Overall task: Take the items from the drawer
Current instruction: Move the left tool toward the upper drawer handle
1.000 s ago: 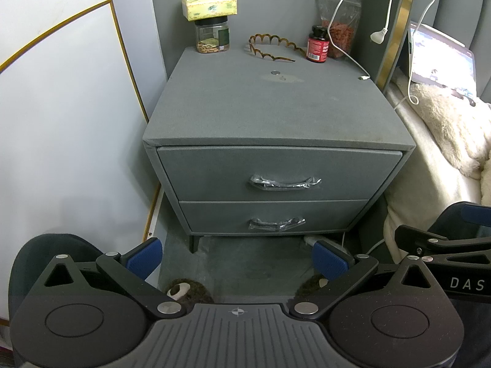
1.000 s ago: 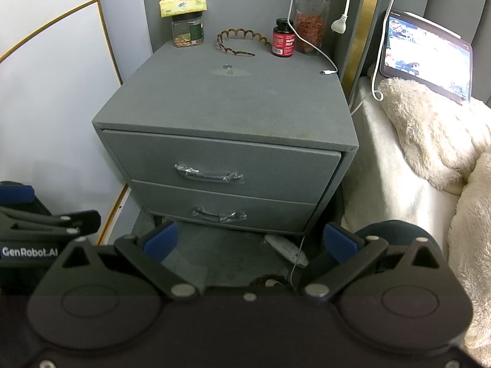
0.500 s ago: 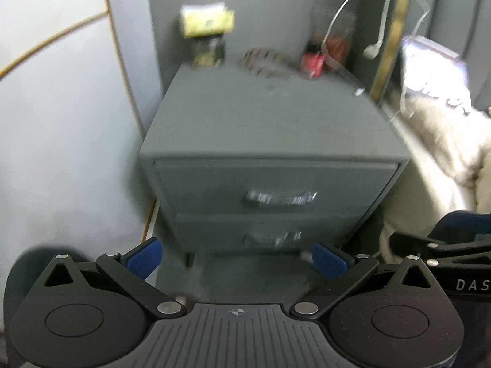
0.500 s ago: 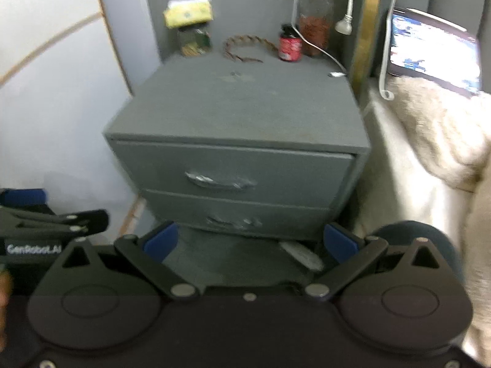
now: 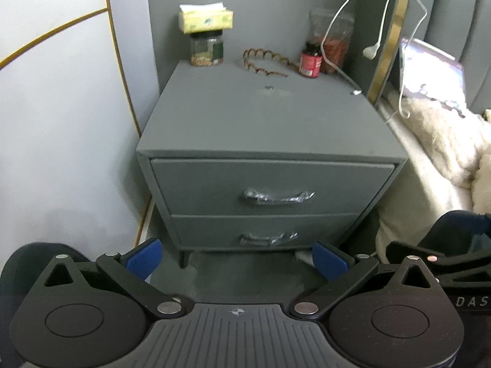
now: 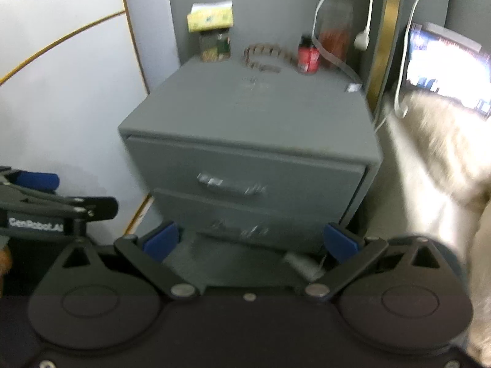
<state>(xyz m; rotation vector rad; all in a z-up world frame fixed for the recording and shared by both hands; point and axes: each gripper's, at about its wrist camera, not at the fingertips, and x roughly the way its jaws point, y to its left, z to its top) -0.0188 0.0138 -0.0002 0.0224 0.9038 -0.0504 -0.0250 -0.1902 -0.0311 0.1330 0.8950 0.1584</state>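
Note:
A grey nightstand (image 5: 270,122) stands ahead with two shut drawers. The top drawer (image 5: 273,187) has a plastic-wrapped handle (image 5: 279,197); the bottom drawer (image 5: 264,230) has a similar handle (image 5: 267,239). My left gripper (image 5: 236,259) is open and empty, well short of the drawers. My right gripper (image 6: 250,242) is open and empty, also short of the nightstand (image 6: 251,116), with the top drawer handle (image 6: 230,184) above its fingers. The drawers' contents are hidden.
On the nightstand's back edge stand a jar (image 5: 206,49) with a tissue box (image 5: 205,18) on it, a brown hairband (image 5: 264,63), a red bottle (image 5: 310,63) and a bag. Cables (image 5: 377,46) hang at right. A bed with a fluffy blanket (image 5: 445,141) lies right; a white wall stands left.
Both grippers have moved forward and closer to the nightstand, which fills more of each view. The right wrist view is blurred by motion. Both stay open.

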